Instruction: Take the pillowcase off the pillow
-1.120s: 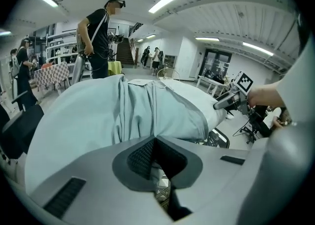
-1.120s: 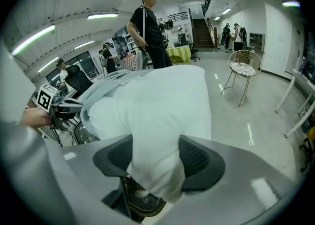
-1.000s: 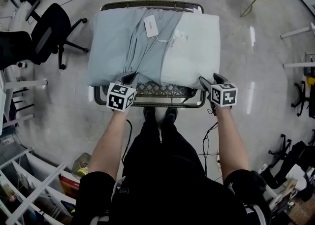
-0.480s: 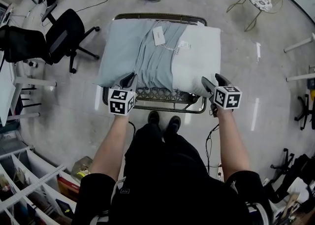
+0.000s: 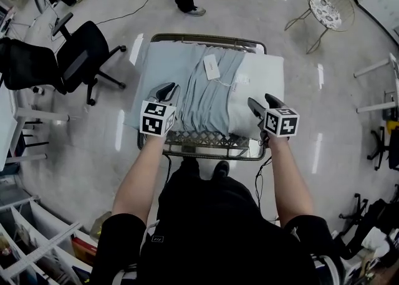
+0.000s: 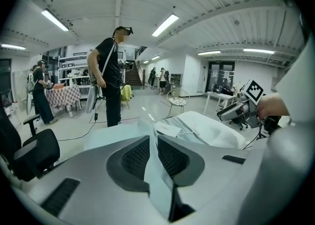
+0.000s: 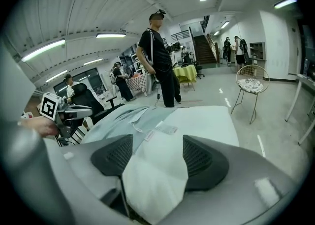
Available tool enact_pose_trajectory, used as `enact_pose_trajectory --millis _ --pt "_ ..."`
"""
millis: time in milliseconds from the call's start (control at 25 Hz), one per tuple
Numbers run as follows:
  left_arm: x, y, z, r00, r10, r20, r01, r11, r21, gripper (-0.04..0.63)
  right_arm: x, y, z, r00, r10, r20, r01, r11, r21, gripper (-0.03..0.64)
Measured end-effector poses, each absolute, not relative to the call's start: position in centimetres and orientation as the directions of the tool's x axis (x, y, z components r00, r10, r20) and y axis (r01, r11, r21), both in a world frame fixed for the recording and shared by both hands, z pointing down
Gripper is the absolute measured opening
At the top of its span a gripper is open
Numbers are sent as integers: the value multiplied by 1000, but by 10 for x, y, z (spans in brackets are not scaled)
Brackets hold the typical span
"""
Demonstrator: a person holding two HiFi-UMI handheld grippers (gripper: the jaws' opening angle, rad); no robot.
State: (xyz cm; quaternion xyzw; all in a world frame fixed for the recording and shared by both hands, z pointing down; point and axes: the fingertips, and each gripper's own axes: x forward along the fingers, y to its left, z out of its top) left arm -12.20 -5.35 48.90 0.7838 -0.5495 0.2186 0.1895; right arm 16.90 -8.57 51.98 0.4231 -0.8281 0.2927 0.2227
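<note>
**A:** Pinching only a thin fold of the pale blue-grey cloth pillowcase (image 5: pixel 171 68), the left gripper (image 5: pixel 166 91) has just been easing its jaws slightly apart; that fold could slide out.

**B:** Agreed. The case covers the left and middle of the plump white pillow (image 5: pixel 260 77) on the metal lattice-top table (image 5: pixel 206 140). The right gripper (image 5: pixel 262 100) clamps the bare pillow corner; if it slips, pillow follows case.

The pillowcase (image 5: pixel 163 65) hides most of the pillow (image 5: pixel 265 78).

Blue-grey pillowcase (image 5: pixel 161 68) bunched halfway off white pillow (image 5: pixel 265 78).
</note>
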Motion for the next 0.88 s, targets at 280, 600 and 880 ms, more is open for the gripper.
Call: enact_pose_trajectory --millis 280,600,880 --pt "-141 -126 486 397 -707 584 -896 -436 82 104 131 -132 510 -474 -621 625 -878 387 -282 330" --pt "-119 -217 530 430 -596 678 -849 -522 80 173 139 -181 537 -414 -605 680 -909 319 -270 330" --pt "-104 -269 582 394 -494 775 -842 -532 89 204 184 -255 572 -322 -605 728 -945 249 -211 330"
